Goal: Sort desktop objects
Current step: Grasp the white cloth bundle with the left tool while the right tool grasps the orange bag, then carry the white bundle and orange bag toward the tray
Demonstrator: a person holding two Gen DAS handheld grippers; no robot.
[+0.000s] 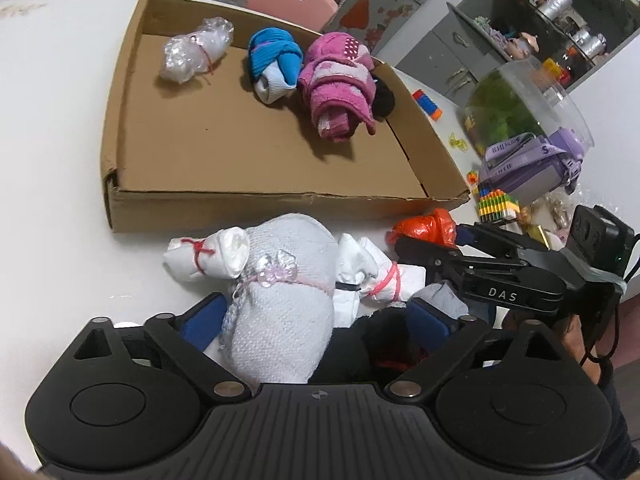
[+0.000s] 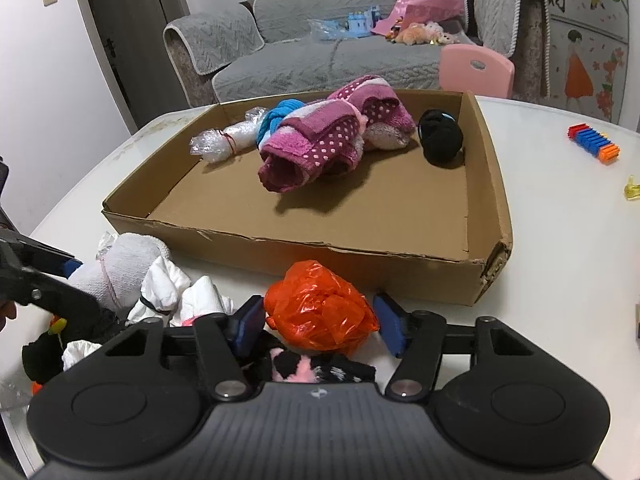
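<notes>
Flanking a crinkly orange plastic bundle (image 2: pixel 320 304), the right jaws stand spread; left jaws gape around a knitted roll (image 1: pixel 280 300).

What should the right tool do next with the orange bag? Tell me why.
Probably finish closing, then lift. The orange bag sits between the right tool's blue pads, which do not clearly press it yet. The cardboard box lies just beyond, already holding rolled bundles.
</notes>
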